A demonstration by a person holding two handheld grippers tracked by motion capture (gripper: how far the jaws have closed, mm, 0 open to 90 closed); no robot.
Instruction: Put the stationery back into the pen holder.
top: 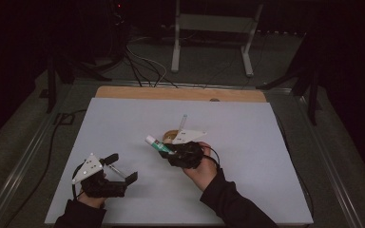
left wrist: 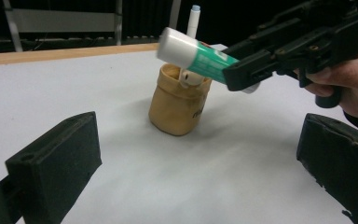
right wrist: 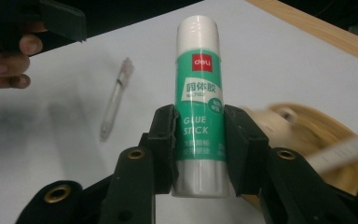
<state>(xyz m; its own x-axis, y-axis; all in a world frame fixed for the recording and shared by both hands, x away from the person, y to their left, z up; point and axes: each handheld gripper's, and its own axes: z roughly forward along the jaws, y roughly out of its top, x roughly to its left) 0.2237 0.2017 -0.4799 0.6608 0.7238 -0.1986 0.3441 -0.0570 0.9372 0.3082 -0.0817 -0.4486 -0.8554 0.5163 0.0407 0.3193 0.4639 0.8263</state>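
My right gripper (top: 167, 151) is shut on a green-and-white glue stick (top: 158, 144), gripping it around the lower body with the white cap pointing away (right wrist: 199, 93). The stick hangs tilted just above a tan cup (left wrist: 177, 107), which holds a white pen (left wrist: 193, 18) standing upright. In the high view the cup (top: 170, 135) sits mid-table, partly behind the right gripper. My left gripper (top: 121, 167) rests near the front left with its jaws wide apart and nothing pressed between them. A clear pen (right wrist: 115, 98) lies flat on the mat near it.
A pale grey mat (top: 247, 142) covers the wooden table (top: 180, 93). Beyond the far edge stand a metal frame (top: 214, 28) and cables (top: 142, 66) on the dark floor.
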